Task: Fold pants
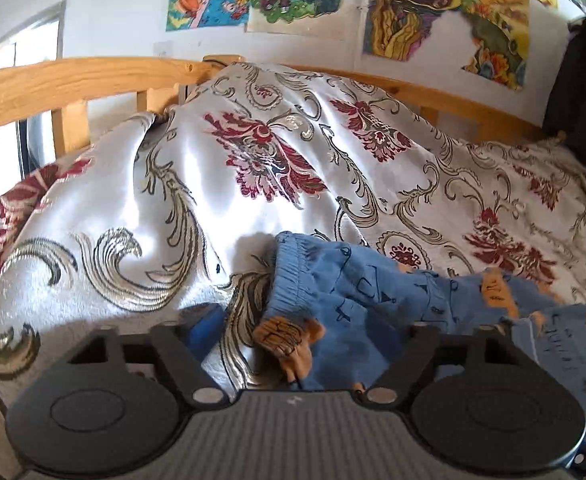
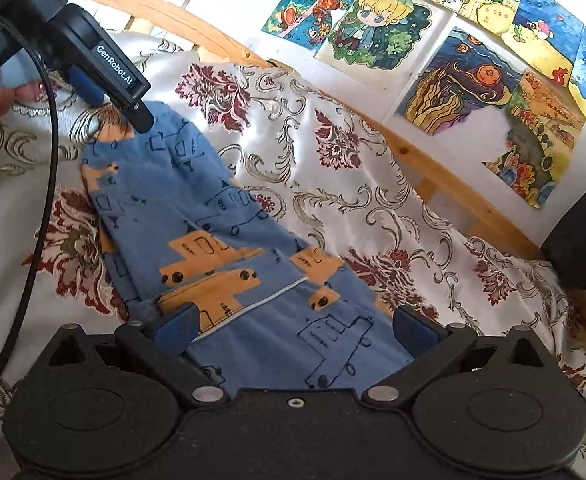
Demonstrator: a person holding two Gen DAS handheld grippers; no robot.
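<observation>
With pants [image 2: 229, 240] stretched along the bed [image 2: 393, 216], left gripper [image 2: 139, 114] sits at waistband, grip unclear; right gripper [image 2: 293, 330] spread wide, straddling legs, prob. for a lengthwise fold.

surface: wooden-railed bed [image 1: 73, 80] | cover: floral satin bedspread [image 2: 373, 208] | on cover: blue pants [image 2: 221, 232]

The right gripper [image 2: 293, 328] has a black body with two round black discs, silver pivot pins, a small central screw and blue pads on its fingers [image 2: 175, 330]. The left gripper [image 1: 313, 328], seen from its own camera, has a grey ribbed centre between matching black discs. From the right wrist view it carries white "GenRobot.AI" lettering, a black cable [image 2: 39, 216] and a pale blue-grey handle [image 2: 15, 74].
</observation>
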